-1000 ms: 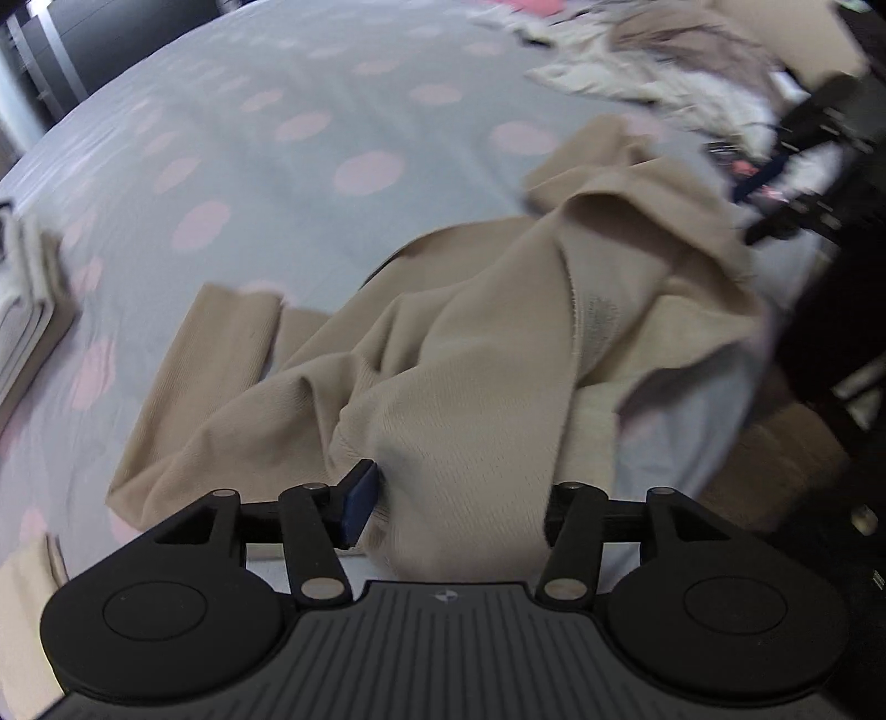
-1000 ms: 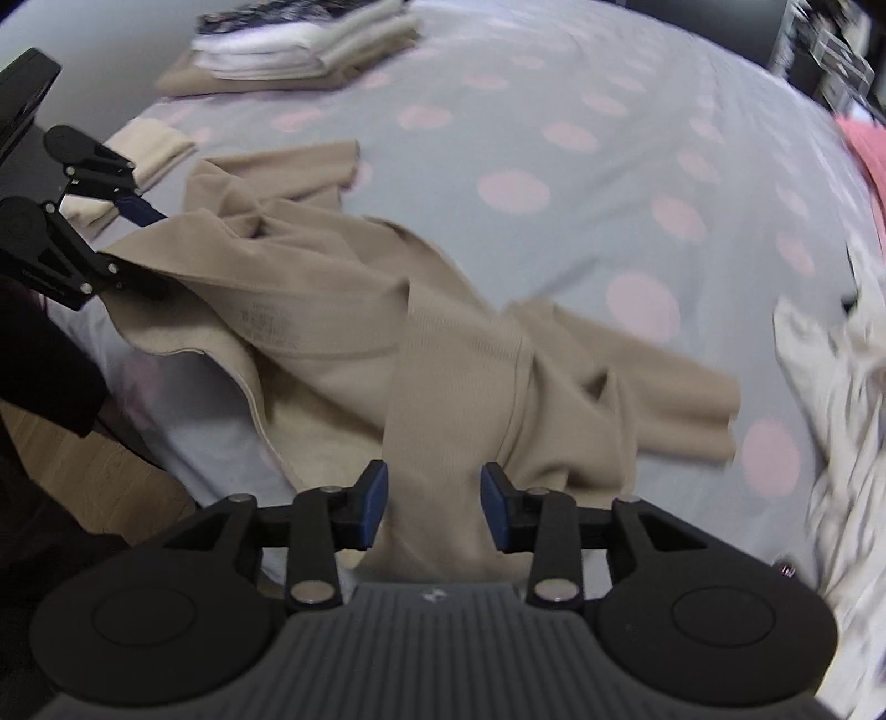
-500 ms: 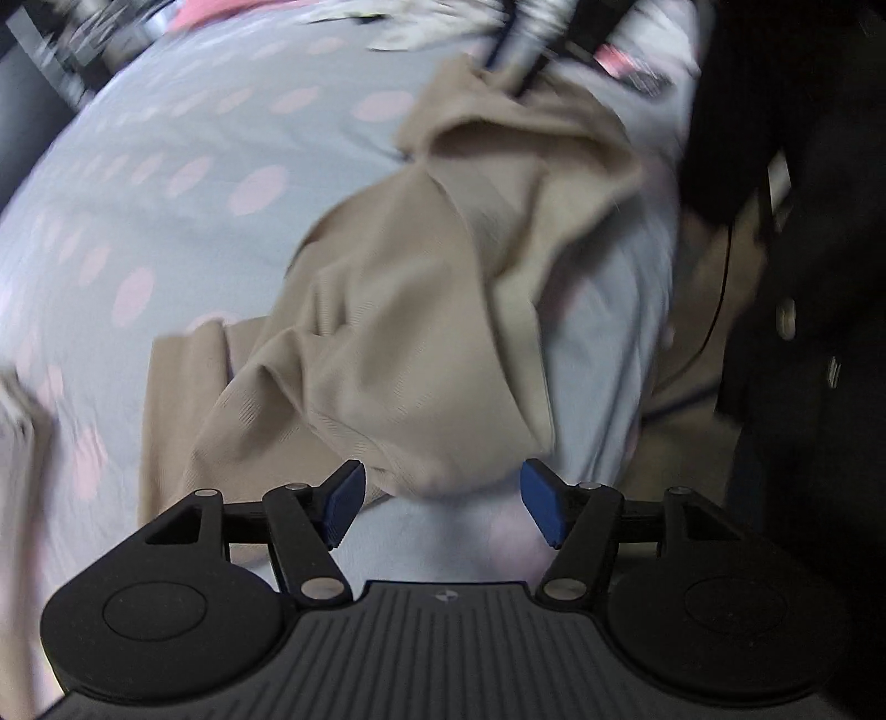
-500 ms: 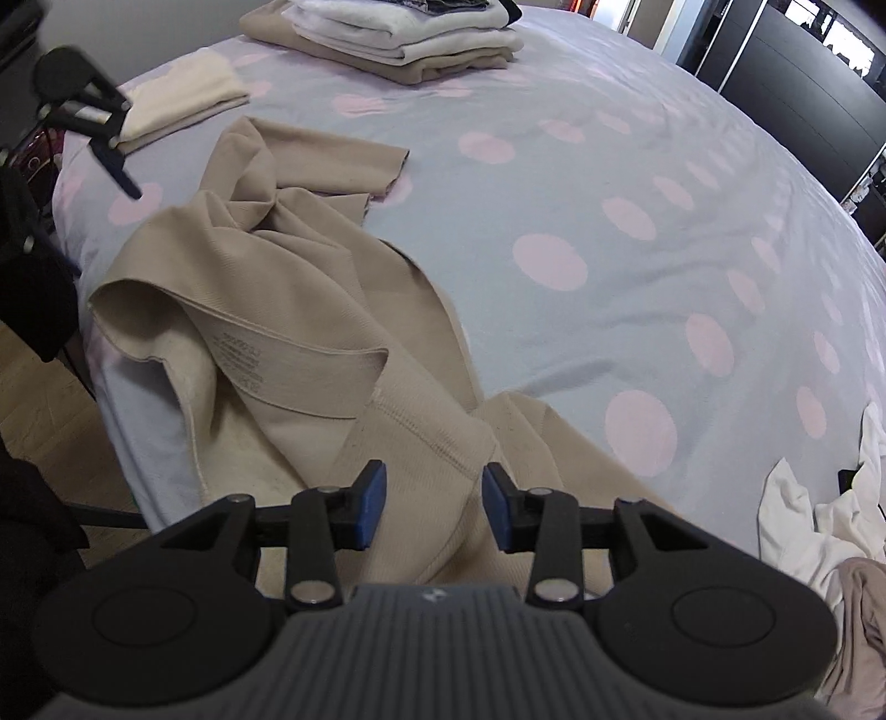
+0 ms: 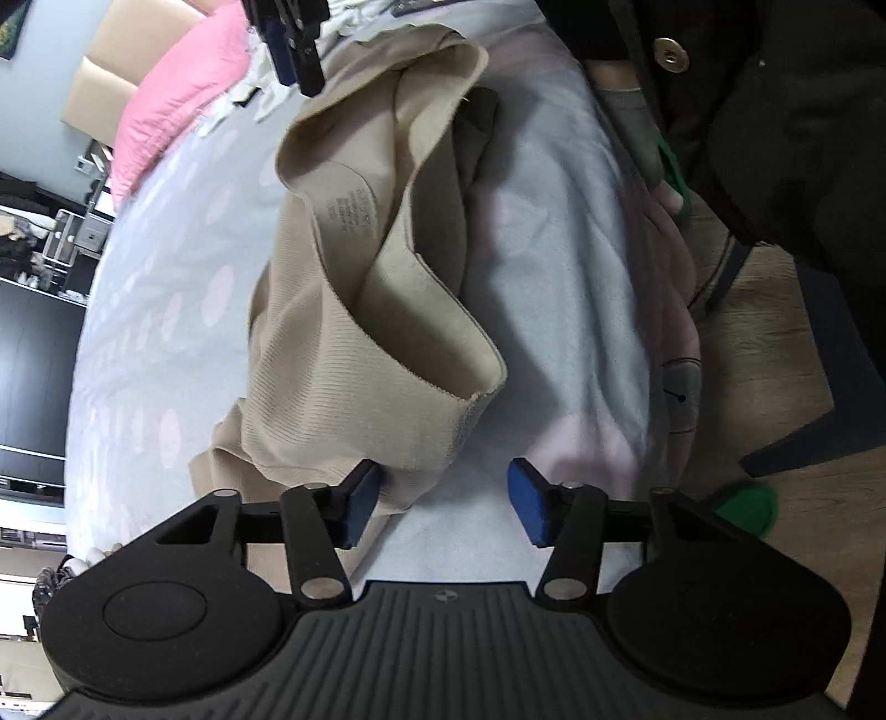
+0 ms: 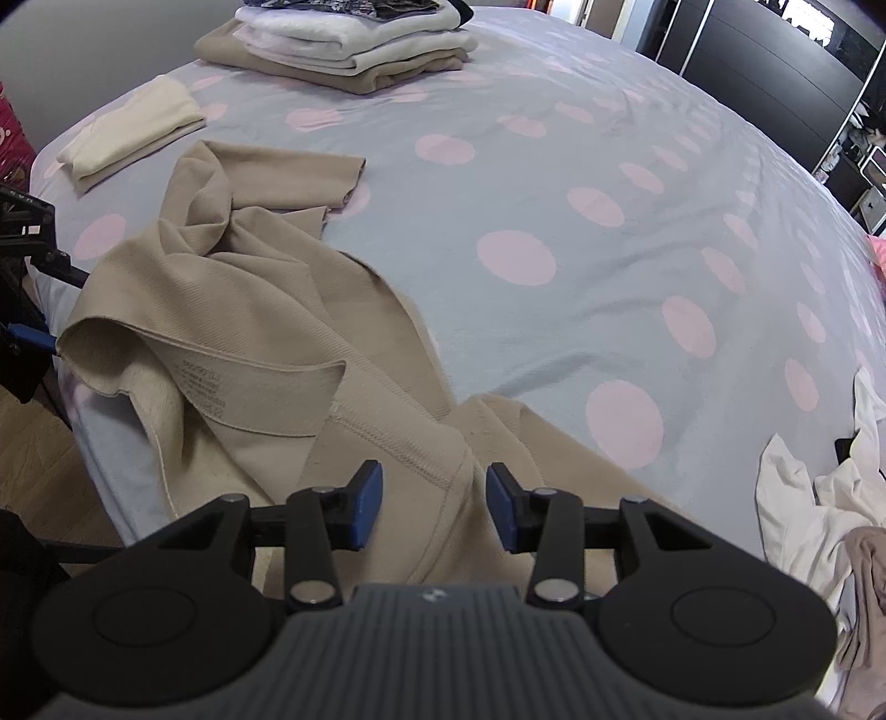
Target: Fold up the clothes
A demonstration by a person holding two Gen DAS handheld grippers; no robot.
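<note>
A beige ribbed garment (image 6: 249,332) lies crumpled on the bed near its edge, with a printed size label showing inside its waistband. It also shows in the left wrist view (image 5: 360,310). My left gripper (image 5: 443,507) is open; the garment's near corner lies by its left pad, over the bed's edge. My right gripper (image 6: 434,507) is open, with a stitched hem of the garment lying between its pads. The right gripper shows at the top of the left wrist view (image 5: 290,39).
The bed (image 6: 554,166) has a grey sheet with pink dots. A stack of folded clothes (image 6: 343,44) and a folded cream piece (image 6: 133,133) lie at the far left. Unfolded white clothes (image 6: 819,498) lie at the right. A pink pillow (image 5: 177,83) and wood floor (image 5: 775,343) show in the left wrist view.
My left gripper has let go of the garment, opened and swung round toward the bed's edge. My right gripper has opened wider over the hem. The garment has settled onto the bed.
</note>
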